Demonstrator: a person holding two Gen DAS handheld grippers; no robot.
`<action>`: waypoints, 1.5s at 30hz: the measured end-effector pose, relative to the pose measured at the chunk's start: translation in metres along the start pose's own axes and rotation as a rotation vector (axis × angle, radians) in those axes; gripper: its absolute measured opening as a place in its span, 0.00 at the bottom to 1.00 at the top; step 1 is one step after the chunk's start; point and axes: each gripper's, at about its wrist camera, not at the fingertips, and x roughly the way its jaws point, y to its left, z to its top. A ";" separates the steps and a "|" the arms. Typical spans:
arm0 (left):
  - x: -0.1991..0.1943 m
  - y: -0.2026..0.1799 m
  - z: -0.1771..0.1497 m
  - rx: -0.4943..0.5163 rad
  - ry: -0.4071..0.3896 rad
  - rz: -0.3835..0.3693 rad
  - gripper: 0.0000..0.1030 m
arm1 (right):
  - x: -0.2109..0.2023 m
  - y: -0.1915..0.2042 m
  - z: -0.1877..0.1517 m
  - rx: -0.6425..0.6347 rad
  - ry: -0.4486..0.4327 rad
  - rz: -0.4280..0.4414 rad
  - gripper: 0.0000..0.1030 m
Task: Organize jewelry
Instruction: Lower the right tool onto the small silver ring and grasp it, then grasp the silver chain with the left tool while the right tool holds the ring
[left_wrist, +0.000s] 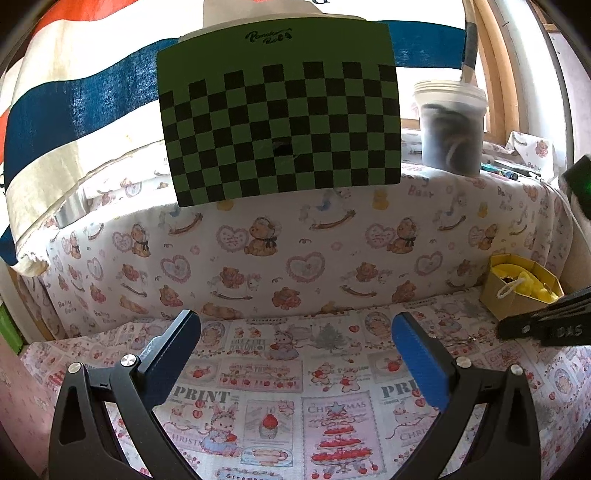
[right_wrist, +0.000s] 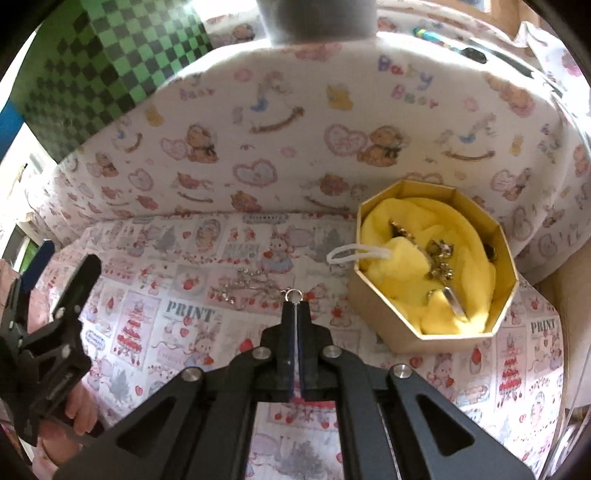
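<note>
An octagonal beige box (right_wrist: 384, 317) lined with yellow cloth (right_wrist: 443, 310) holds several metal jewelry pieces (right_wrist: 439, 258); a white cord loop (right_wrist: 347, 253) hangs over its rim. My right gripper (right_wrist: 295, 304) is shut on a small silver jewelry ring (right_wrist: 293, 294), left of the box. A silver chain (right_wrist: 247, 284) lies on the patterned cloth just beyond it. My left gripper (left_wrist: 295, 328) is open and empty over the cloth. The box also shows in the left wrist view (left_wrist: 517, 291) at far right, behind the right gripper's body (left_wrist: 546, 325).
A green-and-black checkered board (left_wrist: 280, 122) leans behind the bear-print cushion (left_wrist: 295, 243). A clear plastic tub (left_wrist: 452, 129) with dark contents stands on the ledge at back right. The left gripper's body (right_wrist: 48, 332) and hand are at left in the right wrist view.
</note>
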 end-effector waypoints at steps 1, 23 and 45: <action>0.000 0.001 0.000 -0.004 0.000 0.002 1.00 | 0.006 0.001 0.004 0.014 0.001 0.007 0.13; -0.001 -0.004 -0.001 0.015 -0.005 -0.003 1.00 | 0.026 0.012 0.008 0.025 0.005 -0.064 0.11; 0.074 -0.114 0.033 0.071 0.540 -0.251 0.91 | -0.092 -0.079 -0.035 0.115 -0.334 0.069 0.11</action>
